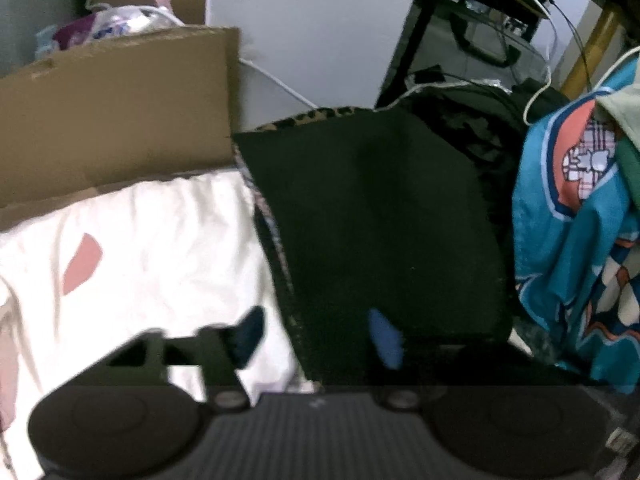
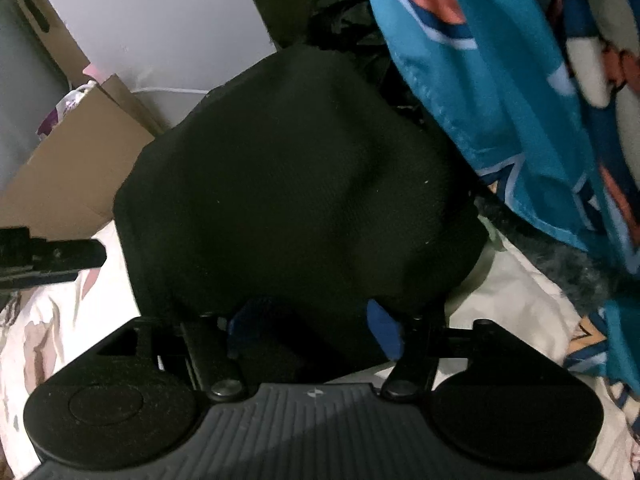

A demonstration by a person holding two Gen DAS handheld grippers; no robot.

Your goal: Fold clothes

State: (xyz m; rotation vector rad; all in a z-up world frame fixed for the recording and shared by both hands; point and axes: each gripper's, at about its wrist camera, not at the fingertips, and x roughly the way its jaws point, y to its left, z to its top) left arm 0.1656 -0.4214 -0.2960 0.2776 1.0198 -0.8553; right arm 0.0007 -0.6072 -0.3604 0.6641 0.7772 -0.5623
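A white sheet with pink patches point(image 1: 152, 248) covers the bed, and the dark folded garment point(image 1: 380, 216) lies on it as the landmark for everything else. To the left of the garment and behind it stands an open cardboard box point(image 1: 116, 120), its flap leaning close to the bed. At the garment's near left edge, the left gripper point(image 1: 316, 336) stands wide, one blue pad over the sheet and the other over the cloth, with nothing pinched between them. At the garment's near right edge, the right gripper point(image 2: 316, 328) is also spread wide, its pads straddling the cloth's edge without pressing on it (the fabric bulges in the middle, seemingly not quite flat). To the right of the garment hangs a teal patterned cloth point(image 1: 576, 220), close beside it.

The risks, as I judge them: the loose fold could spring open now that neither gripper holds it, and a pad could catch the near edge and drag the layers askew. A careless sweep rightward could snag the teal cloth and pull it onto the pile.
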